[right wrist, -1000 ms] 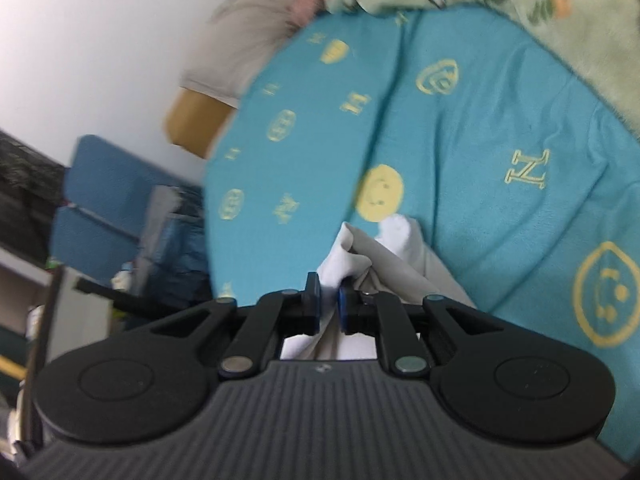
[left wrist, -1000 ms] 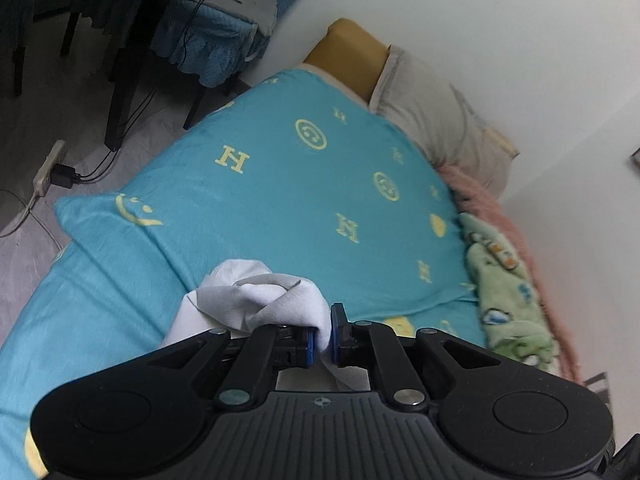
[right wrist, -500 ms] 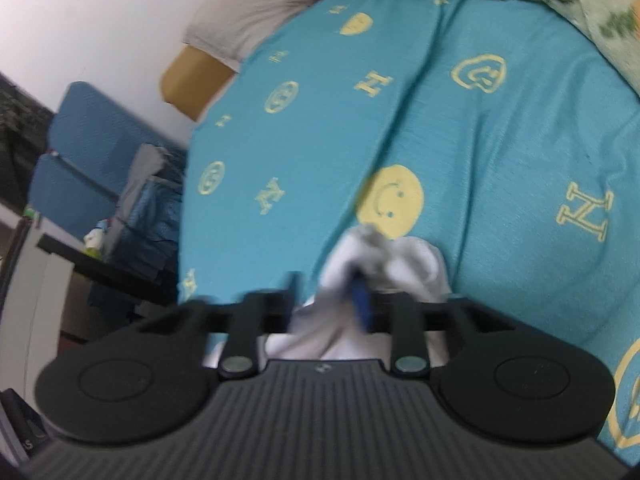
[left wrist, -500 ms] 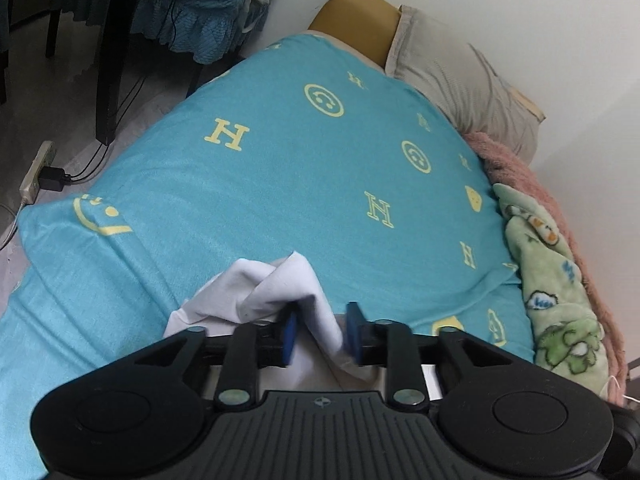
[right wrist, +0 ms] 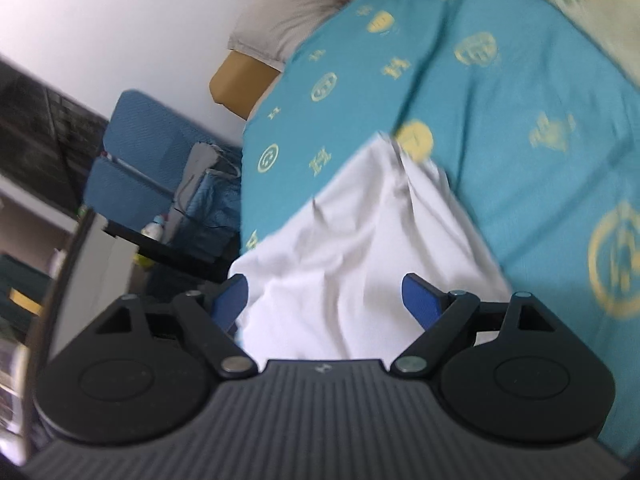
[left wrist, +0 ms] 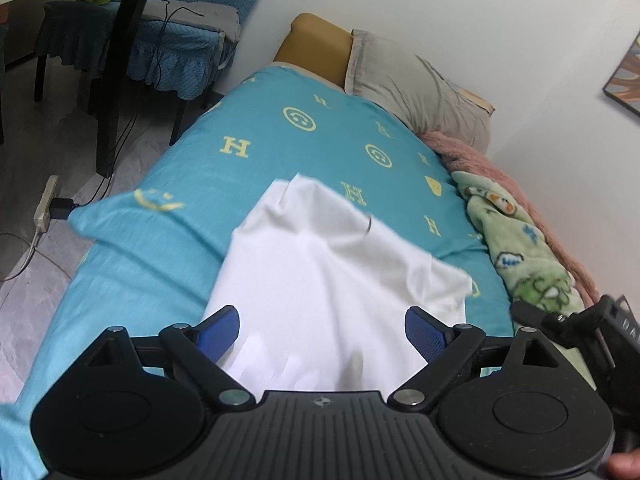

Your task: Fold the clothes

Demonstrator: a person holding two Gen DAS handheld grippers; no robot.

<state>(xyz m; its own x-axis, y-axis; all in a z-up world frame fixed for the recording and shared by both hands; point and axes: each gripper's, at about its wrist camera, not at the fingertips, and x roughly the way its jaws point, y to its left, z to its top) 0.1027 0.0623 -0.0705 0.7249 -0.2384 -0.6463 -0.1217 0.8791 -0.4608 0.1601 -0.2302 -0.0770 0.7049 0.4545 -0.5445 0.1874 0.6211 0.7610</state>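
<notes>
A white garment (left wrist: pixel 320 272) lies spread and rumpled on the teal bedspread (left wrist: pixel 248 168), stretching away from me. My left gripper (left wrist: pixel 322 330) hovers just above its near end, open wide, blue pads apart and nothing held. In the right wrist view the same white garment (right wrist: pixel 360 248) runs between the fingers of my right gripper (right wrist: pixel 326 300), which is also open wide and holds nothing. Part of the right gripper's black body shows at the lower right edge of the left wrist view. The garment's near edge is hidden under both gripper bodies.
A grey pillow (left wrist: pixel 416 88) and a tan headboard (left wrist: pixel 316 48) are at the far end. A pink blanket (left wrist: pixel 480 168) and a green printed blanket (left wrist: pixel 516 248) line the wall side. A chair with a blue cover (left wrist: pixel 176 52), a dark table leg (left wrist: pixel 120 64) and a power strip (left wrist: pixel 46 204) stand left.
Both grippers went from shut on the bunched white garment to wide open. The garment dropped and now lies spread out across the bedspread.
</notes>
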